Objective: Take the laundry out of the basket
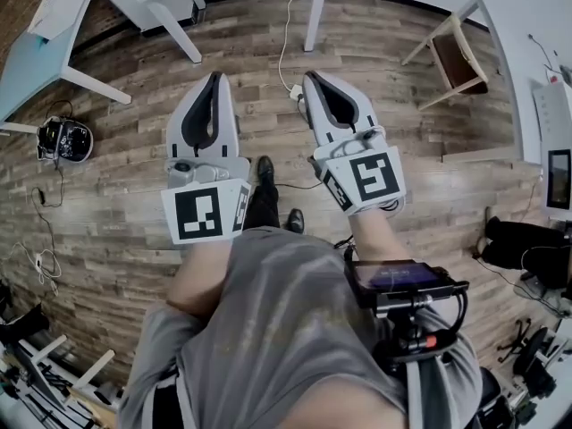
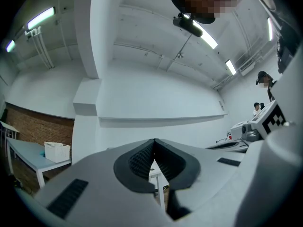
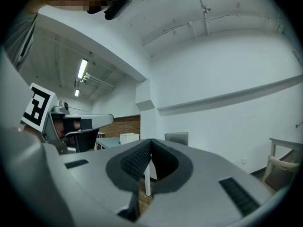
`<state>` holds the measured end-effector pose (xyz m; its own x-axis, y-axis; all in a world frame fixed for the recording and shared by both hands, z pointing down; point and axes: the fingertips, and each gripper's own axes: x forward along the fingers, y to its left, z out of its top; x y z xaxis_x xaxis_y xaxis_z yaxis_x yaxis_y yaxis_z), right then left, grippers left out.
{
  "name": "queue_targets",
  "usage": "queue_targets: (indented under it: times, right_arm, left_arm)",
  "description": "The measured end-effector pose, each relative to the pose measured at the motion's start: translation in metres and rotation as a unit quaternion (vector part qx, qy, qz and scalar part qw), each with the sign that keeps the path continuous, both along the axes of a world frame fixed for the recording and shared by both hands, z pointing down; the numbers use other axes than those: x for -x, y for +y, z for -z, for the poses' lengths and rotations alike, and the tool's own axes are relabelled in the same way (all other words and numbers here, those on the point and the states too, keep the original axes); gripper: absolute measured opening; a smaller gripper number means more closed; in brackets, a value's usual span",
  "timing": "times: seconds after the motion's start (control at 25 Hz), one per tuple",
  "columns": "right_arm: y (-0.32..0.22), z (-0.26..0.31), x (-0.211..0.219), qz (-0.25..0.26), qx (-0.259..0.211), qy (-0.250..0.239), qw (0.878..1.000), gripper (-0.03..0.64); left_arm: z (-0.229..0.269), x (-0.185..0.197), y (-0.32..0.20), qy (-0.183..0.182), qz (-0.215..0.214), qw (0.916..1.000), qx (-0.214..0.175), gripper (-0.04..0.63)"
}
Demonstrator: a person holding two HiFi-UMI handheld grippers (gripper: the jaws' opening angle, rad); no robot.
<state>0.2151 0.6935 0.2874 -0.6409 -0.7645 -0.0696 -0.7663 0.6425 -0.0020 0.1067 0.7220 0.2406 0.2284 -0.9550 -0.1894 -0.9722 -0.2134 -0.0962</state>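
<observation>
No basket and no laundry show in any view. In the head view my left gripper [image 1: 214, 80] and my right gripper [image 1: 314, 79] are held side by side over a wooden floor, both pointing away from me toward white tables. Each is shut with nothing between its jaws. The left gripper view has my left gripper [image 2: 154, 144] with its dark pads pressed together against a white wall. The right gripper view has my right gripper [image 3: 150, 143] likewise shut, the left one's marker cube [image 3: 37, 103] at its left.
A white table's legs [image 1: 313, 16] stand ahead on the wooden floor [image 1: 125, 150], with a white cable [image 1: 284, 52] running between them. A wooden chair [image 1: 451, 56] is at the right, a light-blue table [image 1: 40, 52] at the left, a black device [image 1: 64, 139] beside it.
</observation>
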Motion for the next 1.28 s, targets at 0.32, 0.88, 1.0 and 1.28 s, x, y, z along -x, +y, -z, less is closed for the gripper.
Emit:
queue_targets:
  times: [0.32,0.88,1.0,1.28]
  right_arm:
    - [-0.093,-0.009,0.044,0.001,0.008,0.002,1.0,0.007]
    - [-0.224,0.021,0.111,-0.002,-0.027,-0.007,1.0,0.006]
    - [-0.244,0.023,0.114,-0.002,-0.03,-0.006,1.0,0.006]
    - [-0.3,0.021,0.114,-0.003,-0.027,-0.006,1.0,0.008]
  left_arm:
    - [-0.005,0.045,-0.095,0.0,0.005,1.0,0.004,0.008]
    - [0.024,0.109,-0.221,-0.016,-0.002,0.9994,-0.032,0.008]
    - [0.025,0.113,-0.239,-0.017,-0.001,0.9993,-0.034,0.008]
    - [0.014,0.114,-0.291,-0.018,0.001,0.9997,-0.019,0.008]
